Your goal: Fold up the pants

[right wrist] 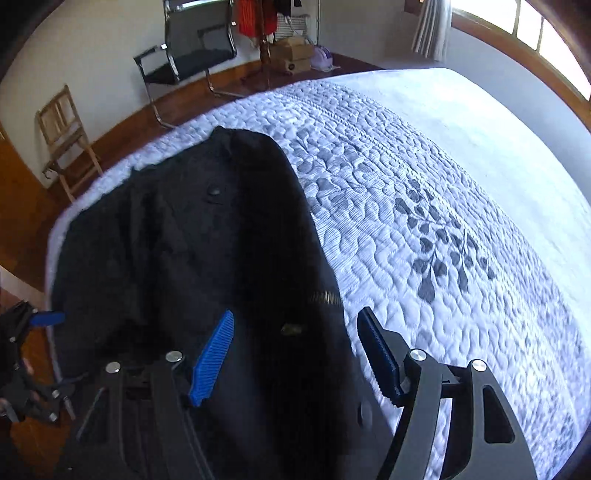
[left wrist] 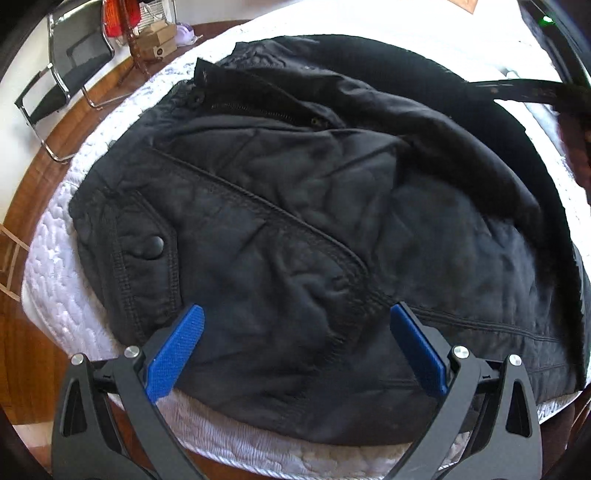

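The black pants [left wrist: 295, 229] lie bunched on a white quilted bed [left wrist: 51, 266], waistband button and open zipper [left wrist: 258, 110] toward the far left. My left gripper [left wrist: 295, 314] is open, blue pads spread above the pants' near edge, holding nothing. In the right wrist view the pants [right wrist: 184, 251] lie along the bed's left side, zipper [right wrist: 327, 297] showing. My right gripper [right wrist: 295, 321] is open over the pants' right edge, empty. The left gripper [right wrist: 48, 318] shows at the far left of that view.
A black belt [left wrist: 524, 90] hangs at the far right. The quilted bed [right wrist: 424, 206] stretches to the right. Beyond the bed stand a black metal chair [right wrist: 192, 55], a wooden chair [right wrist: 66, 136], cardboard boxes [right wrist: 291, 55] and a window [right wrist: 535, 33].
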{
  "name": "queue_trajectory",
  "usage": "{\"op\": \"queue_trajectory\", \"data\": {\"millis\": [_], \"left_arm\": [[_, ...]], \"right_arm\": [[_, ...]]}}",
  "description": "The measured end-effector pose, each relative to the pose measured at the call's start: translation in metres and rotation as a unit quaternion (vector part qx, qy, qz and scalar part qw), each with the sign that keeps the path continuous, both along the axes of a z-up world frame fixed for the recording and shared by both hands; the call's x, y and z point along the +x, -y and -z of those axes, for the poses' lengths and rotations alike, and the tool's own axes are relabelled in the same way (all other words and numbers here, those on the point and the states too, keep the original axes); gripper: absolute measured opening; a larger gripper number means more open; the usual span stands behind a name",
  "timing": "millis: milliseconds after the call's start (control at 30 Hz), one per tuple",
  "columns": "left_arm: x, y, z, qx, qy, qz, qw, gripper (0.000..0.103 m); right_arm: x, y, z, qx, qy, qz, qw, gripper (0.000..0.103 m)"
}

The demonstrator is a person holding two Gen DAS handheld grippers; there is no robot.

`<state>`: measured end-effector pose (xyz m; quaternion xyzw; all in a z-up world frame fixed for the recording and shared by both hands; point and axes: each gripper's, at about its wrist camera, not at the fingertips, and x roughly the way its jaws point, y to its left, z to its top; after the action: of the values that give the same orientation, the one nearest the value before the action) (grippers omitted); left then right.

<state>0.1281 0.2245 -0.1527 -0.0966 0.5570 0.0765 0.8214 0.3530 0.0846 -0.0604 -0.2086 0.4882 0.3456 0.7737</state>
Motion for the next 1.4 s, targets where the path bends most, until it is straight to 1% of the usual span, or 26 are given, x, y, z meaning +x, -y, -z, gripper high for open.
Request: {"op": "queue_trajectory", "data": {"millis": [133,200,267,333,367,433,467,500,567,600,667,700,733,800,867,900,933,1000,1067,1100,1167,1233,1267,1300,1333,1400], "left_arm": [[0.004,-0.001,0.002,0.005,0.001,0.013,0.9999,0.1],[0.012,-0.004,-0.006,-0.003,0.01,0.021,0.9997,0.1],[0.026,-0.008,-0.017,0.009,0.022,0.037,0.9991,0.1],[0.052,-0.008,-0.035,0.036,0.04,0.081,0.9952,0.1],[0.067,-0.007,-0.044,0.048,0.05,0.115,0.991,0.1],[0.1,0.001,-0.058,0.082,0.054,0.184,0.9781,0.1],[0.117,0.006,-0.063,0.104,0.053,0.22,0.9684,0.1],[0.133,0.011,-0.067,0.125,0.052,0.255,0.9574,0.1],[0.166,0.027,-0.072,0.147,0.045,0.334,0.93,0.1],[0.175,0.032,-0.071,0.152,0.039,0.354,0.9219,0.1],[0.202,0.045,-0.069,0.157,0.021,0.406,0.9001,0.1],[0.209,0.05,-0.068,0.158,0.021,0.42,0.8935,0.1],[0.222,0.058,-0.067,0.161,0.019,0.439,0.8836,0.1],[0.237,0.072,-0.063,0.173,0.019,0.466,0.8677,0.1],[0.251,0.085,-0.056,0.183,0.005,0.491,0.8515,0.1],[0.255,0.089,-0.053,0.187,-0.002,0.499,0.8461,0.099],[0.264,0.096,-0.047,0.191,-0.016,0.512,0.8372,0.099],[0.275,0.108,-0.039,0.193,-0.038,0.527,0.827,0.098],[0.29,0.116,-0.029,0.179,-0.074,0.536,0.8216,0.075],[0.294,0.117,-0.025,0.176,-0.086,0.537,0.8203,0.06],[0.301,0.118,-0.015,0.186,-0.107,0.538,0.8153,0.055],[0.301,0.119,-0.01,0.196,-0.122,0.538,0.8107,0.036],[0.3,0.118,-0.011,0.196,-0.126,0.538,0.8101,0.03],[0.298,0.117,-0.011,0.194,-0.131,0.536,0.811,0.023],[0.295,0.114,-0.013,0.188,-0.131,0.533,0.8147,0.018],[0.286,0.106,-0.022,0.181,-0.126,0.531,0.8181,0.011]], "right_arm": [[0.006,-0.015,0.015,-0.024,0.007,0.006,1.0,0.062],[0.009,-0.017,0.017,-0.018,0.001,0.011,1.0,0.062],[0.01,-0.014,0.02,-0.004,-0.009,0.015,1.0,0.062],[0.011,-0.008,0.019,0.003,-0.014,0.023,1.0,0.062],[0.01,-0.003,0.018,0.011,-0.011,0.028,0.999,0.062],[0.008,0.011,0.014,0.033,-0.007,0.04,0.999,0.062],[0.007,0.022,0.011,0.048,-0.007,0.048,0.998,0.062],[0.006,0.03,0.009,0.056,-0.007,0.054,0.997,0.062],[0.002,0.055,0.007,0.072,-0.009,0.071,0.995,0.062],[-0.001,0.07,0.007,0.084,-0.017,0.079,0.993,0.062],[-0.007,0.093,0.008,0.093,-0.024,0.095,0.991,0.062],[-0.011,0.107,0.009,0.102,-0.03,0.101,0.989,0.062],[-0.013,0.117,0.008,0.11,-0.034,0.104,0.988,0.062],[-0.018,0.133,0.007,0.12,-0.039,0.111,0.986,0.064],[-0.024,0.145,0.005,0.132,-0.041,0.109,0.984,0.064],[-0.025,0.149,0.004,0.137,-0.042,0.109,0.984,0.064],[-0.028,0.152,0.0,0.149,-0.043,0.107,0.982,0.064],[-0.029,0.158,-0.006,0.172,-0.041,0.112,0.978,0.064],[-0.031,0.166,-0.012,0.2,-0.043,0.119,0.972,0.064],[-0.032,0.171,-0.014,0.212,-0.045,0.121,0.969,0.064],[-0.035,0.179,-0.019,0.229,-0.045,0.127,0.964,0.064],[-0.039,0.183,-0.021,0.228,-0.039,0.125,0.965,0.064],[-0.041,0.184,-0.022,0.225,-0.036,0.125,0.966,0.064],[-0.044,0.185,-0.023,0.221,-0.031,0.127,0.966,0.064],[-0.047,0.187,-0.023,0.222,-0.03,0.129,0.966,0.064],[-0.054,0.192,-0.023,0.229,-0.034,0.136,0.963,0.064]]}}
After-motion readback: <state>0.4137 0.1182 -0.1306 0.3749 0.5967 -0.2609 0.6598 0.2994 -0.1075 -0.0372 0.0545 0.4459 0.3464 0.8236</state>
